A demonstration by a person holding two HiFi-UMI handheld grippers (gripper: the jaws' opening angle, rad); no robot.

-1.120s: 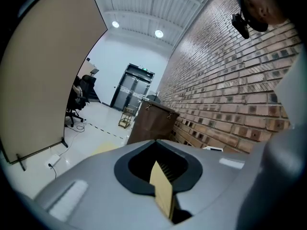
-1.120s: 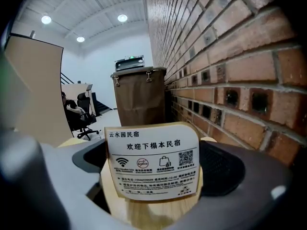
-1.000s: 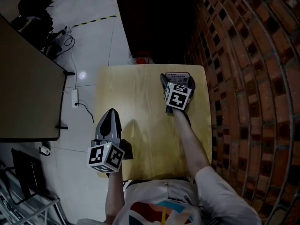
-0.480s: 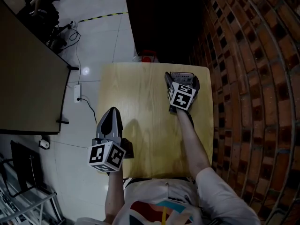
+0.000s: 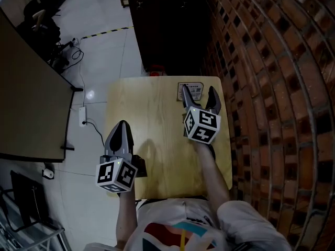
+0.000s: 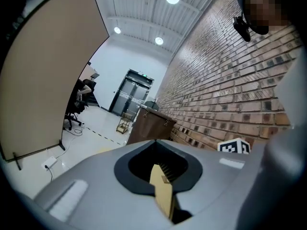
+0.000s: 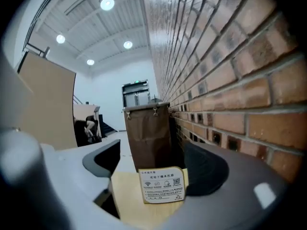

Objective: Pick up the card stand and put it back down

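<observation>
Table [image 5: 149,114]: centre and left of its top bare in the head view, free passage there. Card stand [image 5: 190,91] upright near the far right corner. Brick wall [image 5: 272,98] closes the frame's right, just beside the table edge. Dark cabinet [image 5: 167,30] blocks top centre, beyond the far edge. Floor [image 5: 104,41] open at upper left; power strip [image 5: 82,116] lies on it at left.

A small table [image 5: 149,122] of pale wood is seen from above, its right edge set close along a brick wall [image 5: 272,88]. A card stand [image 5: 189,90] (a white printed card, standing up) is placed by the table's far edge, toward the far right corner.
</observation>
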